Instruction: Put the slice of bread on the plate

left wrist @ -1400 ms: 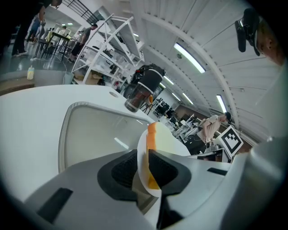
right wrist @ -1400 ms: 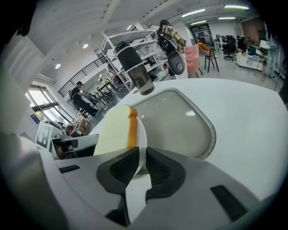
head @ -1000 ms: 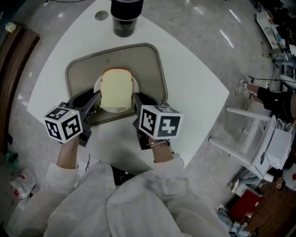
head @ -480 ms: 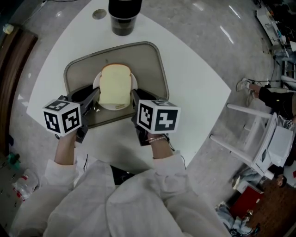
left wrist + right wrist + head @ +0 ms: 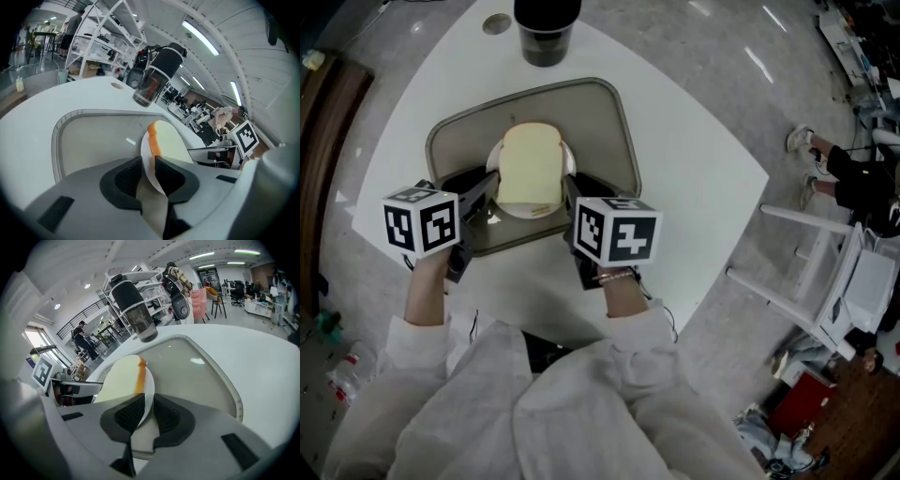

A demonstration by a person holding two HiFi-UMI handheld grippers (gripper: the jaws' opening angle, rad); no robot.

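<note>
Already the slice of bread lies flat on the white plate, so the task's own step looks done. What goes on now is plate handling. The left tool is pinching the plate's rim on one side, and the right tool is pinching the opposite rim. Each pair of jaws is closed down on the thin white edge.

Over the last second the plate and both tools have crept a little farther from the person, deeper into the grey tray on the white tabletop. The left tool's marker cube has shifted as well. The bread has not slid on the plate. From where I stand I can't say whether the plate rests on the tray or hangs just above it. I'd guess the pair is only settling it in place, with letting go of both rims the one move left.
</note>
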